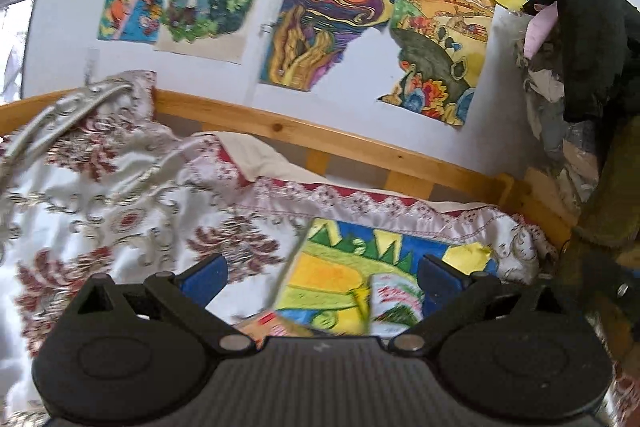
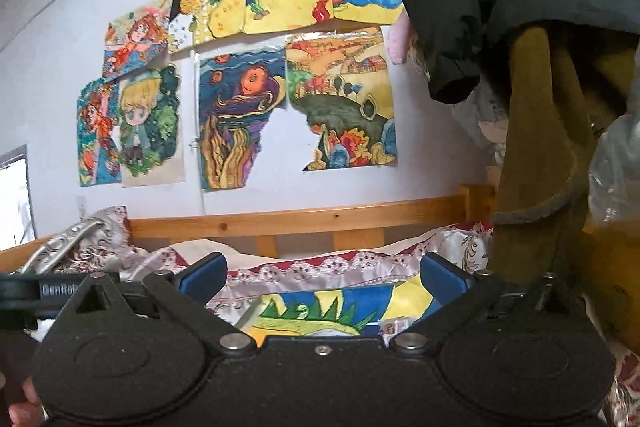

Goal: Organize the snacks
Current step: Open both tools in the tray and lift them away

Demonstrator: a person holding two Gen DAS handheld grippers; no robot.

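My left gripper [image 1: 322, 281] is open and empty, with blue pads wide apart above a bed. Below it, a white and green snack packet [image 1: 394, 301] lies on a colourful drawing [image 1: 344, 267] spread on the bedcover. An orange-red snack packet [image 1: 262, 325] shows partly at the gripper body's edge. My right gripper [image 2: 322, 277] is open and empty too. It hovers over the same drawing [image 2: 344, 307], where a small snack pack [image 2: 394, 327] peeks out near the right finger. The left gripper's black body [image 2: 24, 293] shows at the left edge of the right wrist view.
A floral white and red bedcover [image 1: 132, 211] covers the bed, with a wooden rail [image 1: 320, 139] behind it. Children's paintings [image 2: 244, 115] hang on the white wall. Dark and olive clothes [image 2: 532, 75] hang at the right, close to the right gripper.
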